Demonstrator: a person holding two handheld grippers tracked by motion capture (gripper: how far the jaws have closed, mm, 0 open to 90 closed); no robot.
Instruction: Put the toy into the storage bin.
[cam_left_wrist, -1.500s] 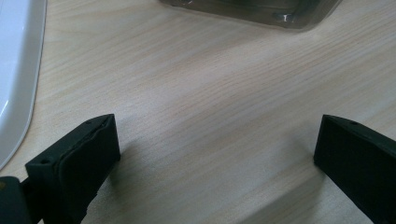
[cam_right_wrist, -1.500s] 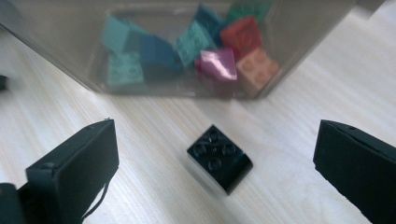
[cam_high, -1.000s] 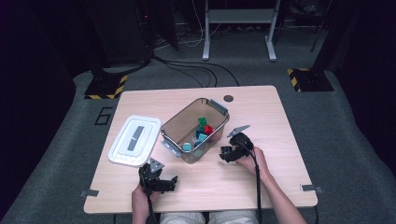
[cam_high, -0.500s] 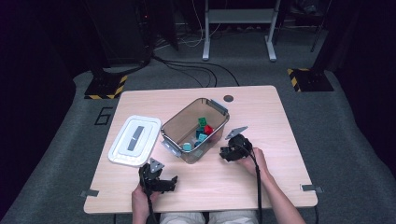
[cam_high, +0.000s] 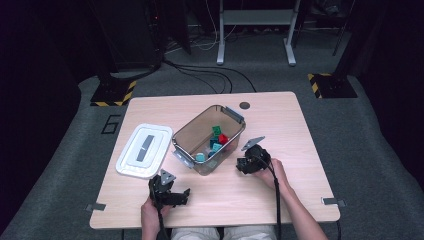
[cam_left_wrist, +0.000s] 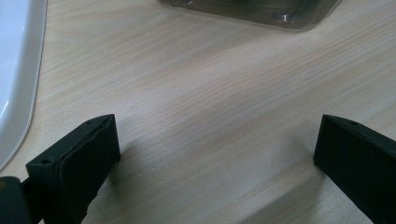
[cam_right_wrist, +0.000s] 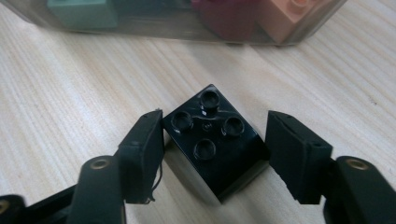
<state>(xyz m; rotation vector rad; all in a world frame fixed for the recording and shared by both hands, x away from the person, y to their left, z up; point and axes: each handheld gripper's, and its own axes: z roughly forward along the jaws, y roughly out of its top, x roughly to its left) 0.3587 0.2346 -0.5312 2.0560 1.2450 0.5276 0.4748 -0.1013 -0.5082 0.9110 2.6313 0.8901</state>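
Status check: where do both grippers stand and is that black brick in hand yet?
Right gripper just closed, fingers on black brick, still on table. Left gripper open, empty. Clear bin just ahead, lid off.

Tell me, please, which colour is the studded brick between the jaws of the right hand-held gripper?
Black. The brick has four studs on top and shows best in the right gripper view.

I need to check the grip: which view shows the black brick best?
The right gripper view: the black brick sits close up on the table, four studs visible, jaws pressing both sides. In the high view the right gripper covers it.
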